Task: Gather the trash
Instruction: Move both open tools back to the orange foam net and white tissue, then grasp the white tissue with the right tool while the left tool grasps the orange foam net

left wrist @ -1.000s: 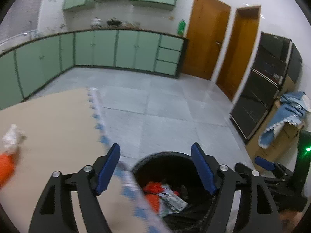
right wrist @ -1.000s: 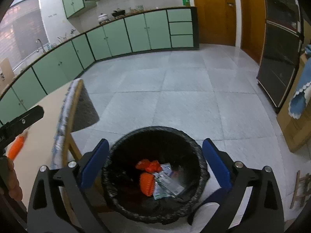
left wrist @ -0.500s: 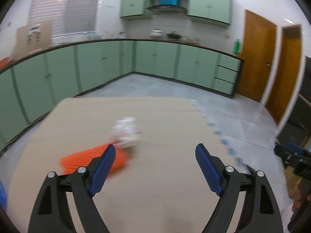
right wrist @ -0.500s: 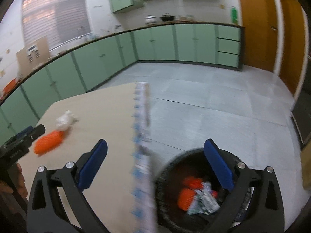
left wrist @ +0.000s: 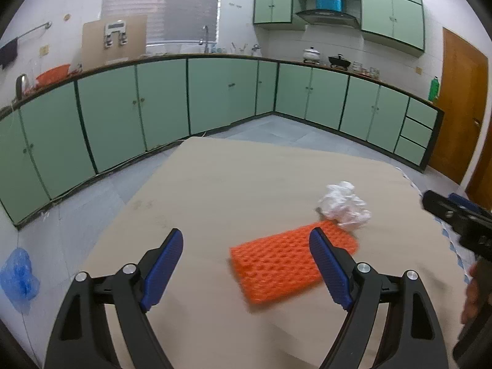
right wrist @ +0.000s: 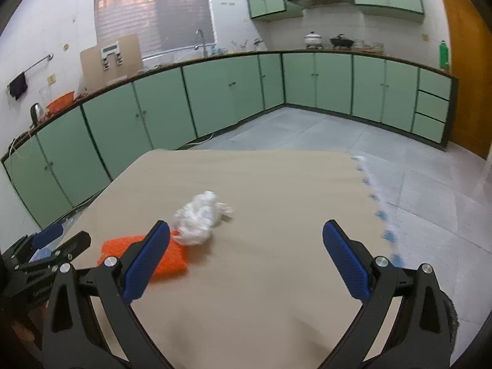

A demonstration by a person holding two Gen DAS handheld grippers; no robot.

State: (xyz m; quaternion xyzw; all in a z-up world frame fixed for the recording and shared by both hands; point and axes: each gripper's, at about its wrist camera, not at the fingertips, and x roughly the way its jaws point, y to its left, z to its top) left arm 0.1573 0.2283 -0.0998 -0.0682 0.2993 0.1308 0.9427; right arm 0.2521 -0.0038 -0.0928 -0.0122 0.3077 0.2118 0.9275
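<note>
Left gripper (left wrist: 246, 261) is held above the beige bench (left wrist: 215, 184), jaws spread wide and having just been opening, nothing between them. Right gripper (right wrist: 246, 256) likewise gapes, empty. An orange mesh sponge (left wrist: 292, 264) lies mid-bench, a crumpled white wrapper (left wrist: 343, 204) touching its far corner, towards the right edge.

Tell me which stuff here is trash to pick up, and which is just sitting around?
Trash to pick up:
- orange foam net on the table
- crumpled white wrapper touching it

Just sitting around:
- blue bag on the floor
- white pot on the counter
- green bottle
</note>
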